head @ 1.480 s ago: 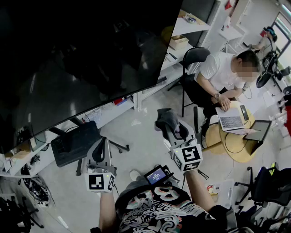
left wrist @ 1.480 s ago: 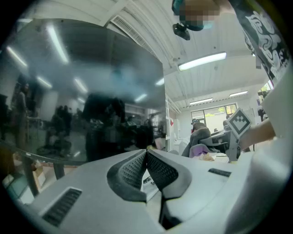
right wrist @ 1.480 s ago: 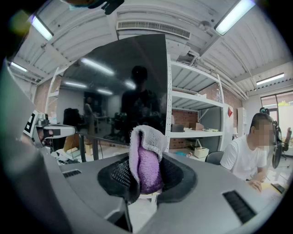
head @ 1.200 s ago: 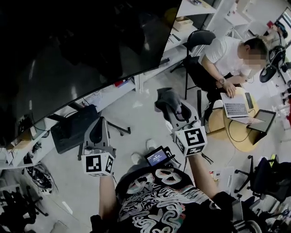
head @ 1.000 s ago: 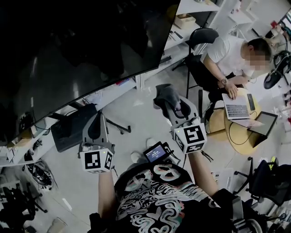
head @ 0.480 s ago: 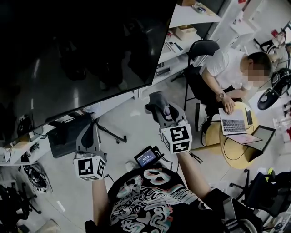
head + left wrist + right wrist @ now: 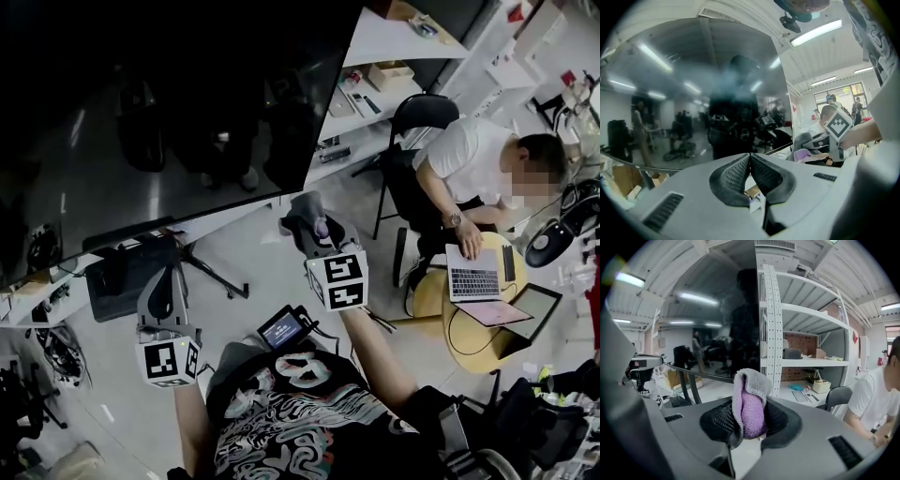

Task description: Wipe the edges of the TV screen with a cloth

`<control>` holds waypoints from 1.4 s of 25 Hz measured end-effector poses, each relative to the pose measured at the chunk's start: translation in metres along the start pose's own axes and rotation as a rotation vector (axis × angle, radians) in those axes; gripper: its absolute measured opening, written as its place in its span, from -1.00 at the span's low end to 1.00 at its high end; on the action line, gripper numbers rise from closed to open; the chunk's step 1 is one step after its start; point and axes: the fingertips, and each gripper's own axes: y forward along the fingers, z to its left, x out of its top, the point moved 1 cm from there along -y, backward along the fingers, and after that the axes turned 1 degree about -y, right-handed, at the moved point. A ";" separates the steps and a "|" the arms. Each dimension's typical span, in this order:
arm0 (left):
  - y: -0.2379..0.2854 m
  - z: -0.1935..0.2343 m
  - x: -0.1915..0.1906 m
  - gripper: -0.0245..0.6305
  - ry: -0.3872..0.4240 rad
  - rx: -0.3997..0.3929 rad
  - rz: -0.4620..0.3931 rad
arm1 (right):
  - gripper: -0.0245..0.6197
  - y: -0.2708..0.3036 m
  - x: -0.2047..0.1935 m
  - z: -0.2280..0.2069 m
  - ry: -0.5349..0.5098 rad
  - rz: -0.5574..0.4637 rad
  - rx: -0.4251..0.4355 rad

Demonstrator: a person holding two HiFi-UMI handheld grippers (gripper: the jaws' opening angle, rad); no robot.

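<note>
A large dark TV screen (image 7: 141, 112) fills the upper left of the head view; its lower edge (image 7: 225, 208) runs just above my right gripper. My right gripper (image 7: 306, 222) is shut on a folded grey and purple cloth (image 7: 749, 401), held up near the screen's lower right corner. In the right gripper view the screen's right edge (image 7: 757, 310) rises straight ahead of the cloth. My left gripper (image 7: 166, 287) is shut with nothing in it, lower and to the left, pointing at the screen (image 7: 693, 93).
White shelving (image 7: 801, 343) with boxes stands right of the TV. A person (image 7: 473, 169) sits at a round table (image 7: 469, 328) with a laptop (image 7: 473, 278). A black chair (image 7: 422, 117) and a dark stand (image 7: 131, 267) are on the floor.
My right gripper with the cloth has moved up and left toward the screen's lower right corner. The left gripper has drifted left and down in the view.
</note>
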 end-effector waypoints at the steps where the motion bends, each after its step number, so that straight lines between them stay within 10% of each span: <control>1: -0.001 0.002 -0.001 -0.87 0.000 0.013 0.004 | -0.49 0.005 0.000 0.000 -0.001 0.006 0.006; 35: 0.013 0.024 -0.019 -0.87 -0.071 0.051 0.014 | -0.49 0.028 0.004 0.001 -0.024 0.029 0.040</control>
